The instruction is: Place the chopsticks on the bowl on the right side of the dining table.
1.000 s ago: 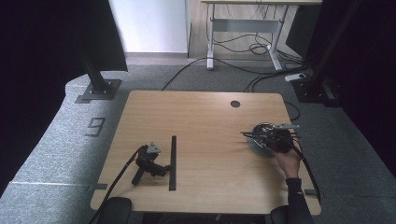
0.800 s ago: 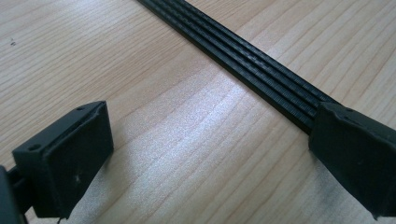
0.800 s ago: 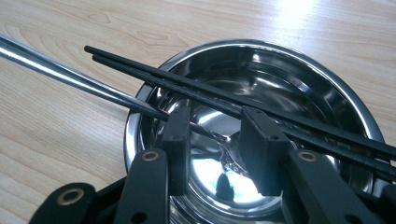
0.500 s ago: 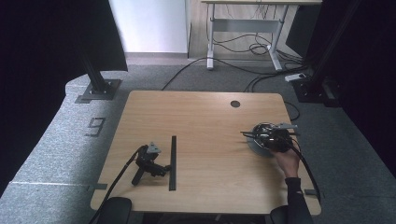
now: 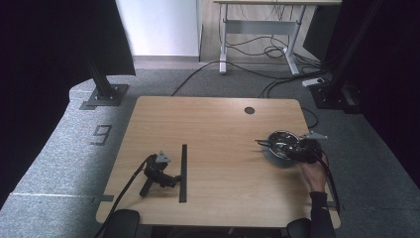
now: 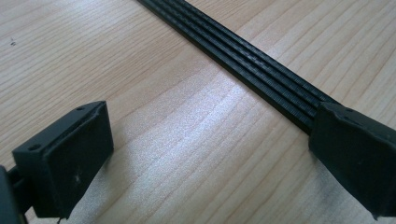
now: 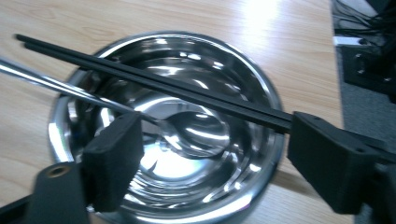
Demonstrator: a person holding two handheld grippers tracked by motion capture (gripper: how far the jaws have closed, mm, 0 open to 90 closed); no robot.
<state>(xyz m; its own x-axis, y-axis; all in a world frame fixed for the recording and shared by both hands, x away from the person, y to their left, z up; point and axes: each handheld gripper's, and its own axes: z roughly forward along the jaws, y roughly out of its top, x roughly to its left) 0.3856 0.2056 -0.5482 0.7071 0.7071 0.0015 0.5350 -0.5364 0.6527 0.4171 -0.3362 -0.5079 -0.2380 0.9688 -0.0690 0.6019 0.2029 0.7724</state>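
A shiny steel bowl (image 7: 243, 65) sits at the table's right side, seen in the high view as bowl (image 5: 275, 157). In it lies a steel spoon (image 7: 189, 128), and a pair of black chopsticks (image 7: 163, 86) rests across the rim. My right gripper (image 7: 217, 140), held by a hand (image 5: 312, 173), hovers open just over the bowl (image 5: 285, 148); the chopsticks' near end runs up to its right jaw. My left gripper (image 5: 171, 177) lies unheld on the table, open (image 6: 210, 140). A long black ribbed strip (image 6: 243, 60) runs by its right jaw.
The wooden table (image 5: 218, 124) has a round cable hole (image 5: 249, 110) near its far edge. The black strip (image 5: 183, 173) lies lengthwise left of centre. Cables trail from both grippers off the near edge. Dark stands and floor cables surround the table.
The right gripper has shifted very slightly to the right over the bowl. The left gripper and the strip have not moved.
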